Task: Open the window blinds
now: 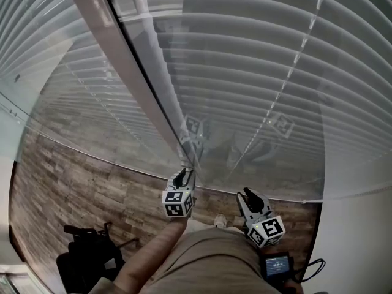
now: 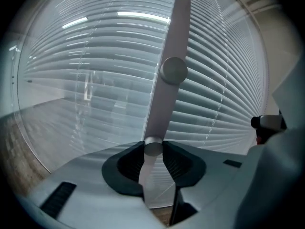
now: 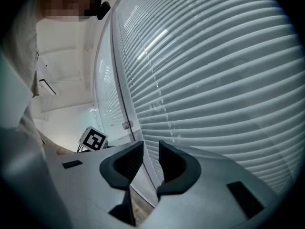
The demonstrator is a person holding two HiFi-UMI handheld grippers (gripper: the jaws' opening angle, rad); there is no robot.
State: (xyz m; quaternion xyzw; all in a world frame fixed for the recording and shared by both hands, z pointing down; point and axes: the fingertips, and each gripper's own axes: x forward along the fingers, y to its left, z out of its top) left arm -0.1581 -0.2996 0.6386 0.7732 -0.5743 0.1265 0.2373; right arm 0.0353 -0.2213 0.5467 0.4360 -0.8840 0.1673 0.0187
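floorboards (image 1: 73, 176) at far left, then the blinds (image 1: 257, 72), slats lying flat and closed behind glass, so nothing looks opened yet. moving along to the pale upright bar (image 1: 131, 72) between the two panes: there's a larger round knob (image 2: 174, 70) higher up and a small knob (image 2: 153, 148) lower down. the left hand-held gripper (image 2: 153, 152) has its jaws pinched in on that small knob, pads touching either side. my read is that this is the slat control, gripped at the very tips so a roll of the wrist can twist it. over to the right, the right hand-held gripper (image 3: 150, 159) hangs near the glass, jaws only narrowly apart and nothing between them, just pane and slats beyond. it looks parked out of the way, leaving the left free to work.
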